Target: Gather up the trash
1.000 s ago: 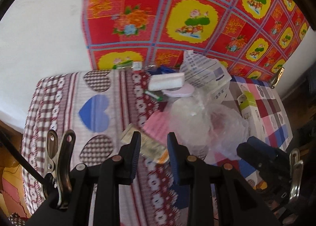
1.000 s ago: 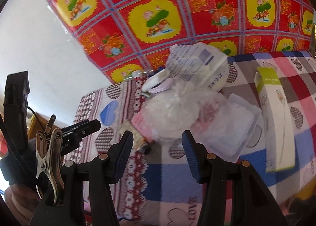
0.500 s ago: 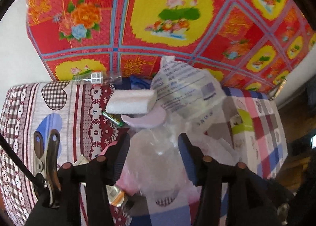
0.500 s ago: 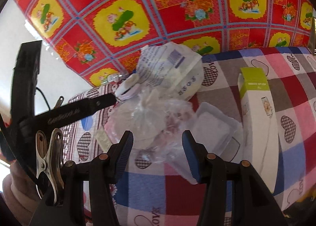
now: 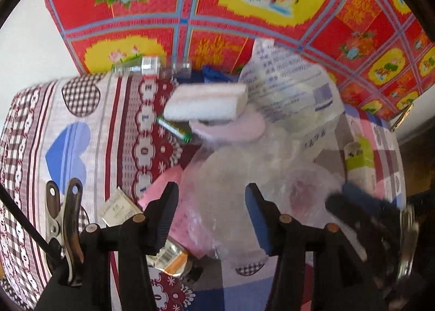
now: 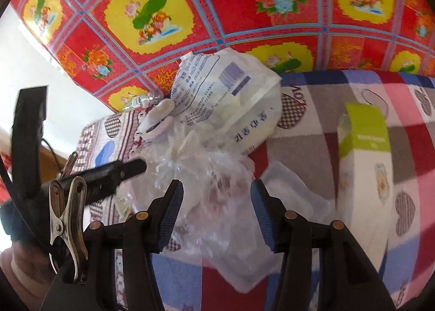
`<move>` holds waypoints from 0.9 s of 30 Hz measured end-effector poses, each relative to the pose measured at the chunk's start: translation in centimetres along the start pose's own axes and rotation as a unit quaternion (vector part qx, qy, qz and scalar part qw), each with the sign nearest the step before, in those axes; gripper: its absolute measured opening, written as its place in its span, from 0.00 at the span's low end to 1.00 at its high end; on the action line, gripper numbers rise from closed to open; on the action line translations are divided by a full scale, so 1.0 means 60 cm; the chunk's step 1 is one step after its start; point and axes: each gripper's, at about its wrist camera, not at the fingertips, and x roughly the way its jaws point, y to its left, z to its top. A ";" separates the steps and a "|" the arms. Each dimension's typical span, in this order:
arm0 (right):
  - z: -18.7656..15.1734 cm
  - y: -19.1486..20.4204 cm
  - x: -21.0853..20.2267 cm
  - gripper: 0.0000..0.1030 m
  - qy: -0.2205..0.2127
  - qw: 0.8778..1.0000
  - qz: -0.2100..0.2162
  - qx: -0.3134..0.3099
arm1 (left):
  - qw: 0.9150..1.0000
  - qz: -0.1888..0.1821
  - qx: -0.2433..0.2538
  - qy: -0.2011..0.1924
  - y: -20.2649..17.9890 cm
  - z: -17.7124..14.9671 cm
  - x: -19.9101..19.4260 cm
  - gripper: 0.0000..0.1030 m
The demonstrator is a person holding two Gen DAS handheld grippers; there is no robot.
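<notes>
Nothing is yet collected: the clear bag [image 5: 228,175] is framed by the parted left gripper [image 5: 211,216] and right gripper [image 6: 216,209], apparently ungripped, while the printed bag [image 6: 231,99], box [image 6: 364,164] and wrappers lie scattered on the cloth [image 5: 81,126].

Crumpled clear bag [image 5: 244,175] between open jaws

My trash lies heaped on the tabletop around the crumpled clear plastic bag [image 5: 239,172]. Behind the bag leans a white printed packet [image 6: 225,99] with a barcode. Left of it sit a white foam block [image 5: 206,100] atop a pink disc [image 5: 231,127], a green battery [image 5: 175,129], and a pink sheet [image 5: 165,188].
</notes>
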 end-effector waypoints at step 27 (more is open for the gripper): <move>0.009 0.029 0.106 0.27 0.066 0.998 0.000 0.006 | 1.000 -0.003 0.022 0.000 -0.020 0.007 0.046 0.43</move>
